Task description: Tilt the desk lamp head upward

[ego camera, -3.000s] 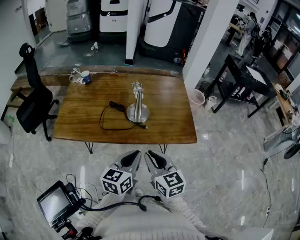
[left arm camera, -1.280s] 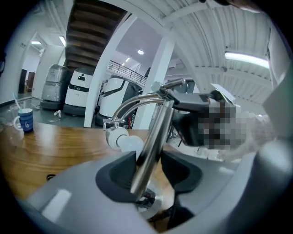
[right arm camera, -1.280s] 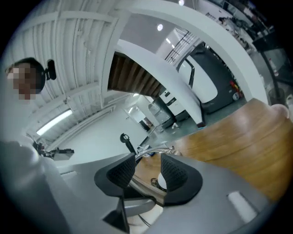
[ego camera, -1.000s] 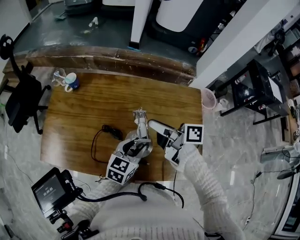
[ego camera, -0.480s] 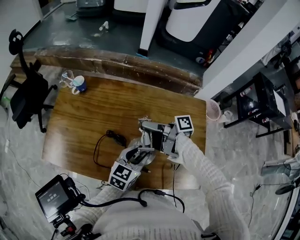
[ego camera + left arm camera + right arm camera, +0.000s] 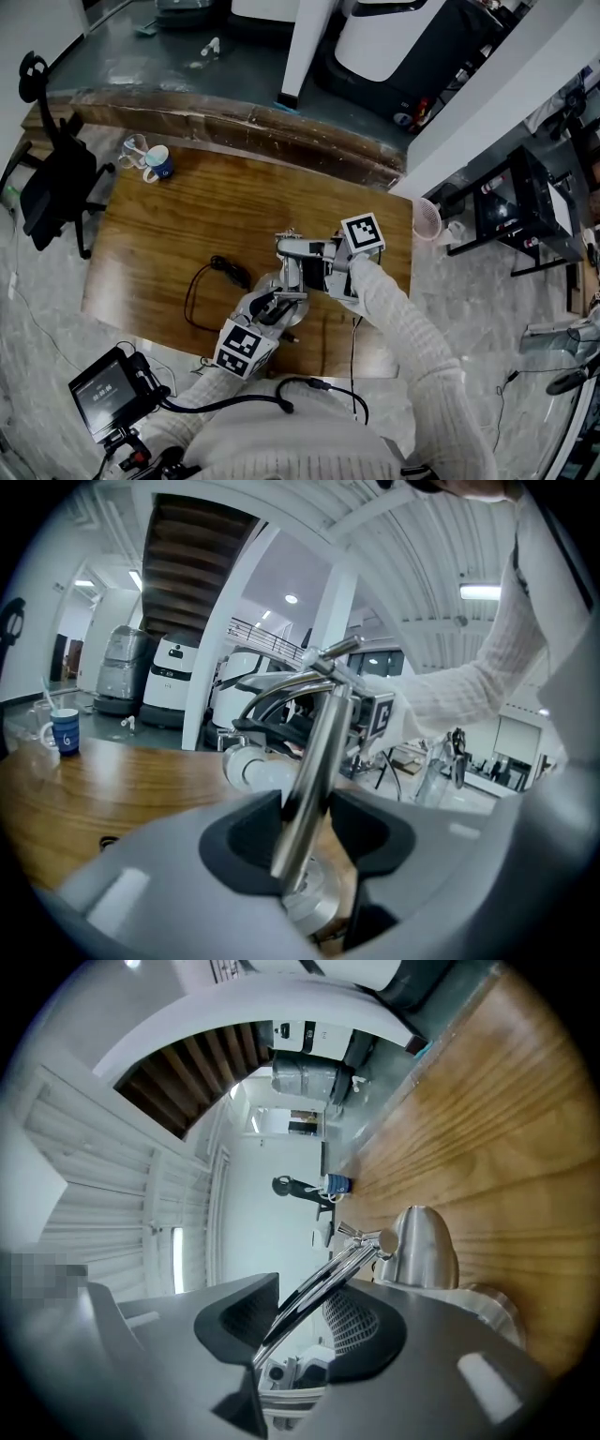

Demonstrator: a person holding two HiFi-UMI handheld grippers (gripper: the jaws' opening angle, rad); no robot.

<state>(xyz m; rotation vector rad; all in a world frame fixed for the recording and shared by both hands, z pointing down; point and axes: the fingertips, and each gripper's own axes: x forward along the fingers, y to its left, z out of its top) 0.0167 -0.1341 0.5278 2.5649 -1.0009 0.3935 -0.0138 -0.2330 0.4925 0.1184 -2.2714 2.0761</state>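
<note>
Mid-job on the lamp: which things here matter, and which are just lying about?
In the job: lamp, left gripper on its stem, right gripper on its arm.
Lying about: mug, cable, office chair, wastebasket.

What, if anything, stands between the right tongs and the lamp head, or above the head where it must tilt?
Nothing visible does. The lamp head lies between the right tongs, the left tongs clamp the pole, and only open room shows above the head.

Right gripper (image 6: 289, 249) now around lamp (image 6: 317, 761)
</note>
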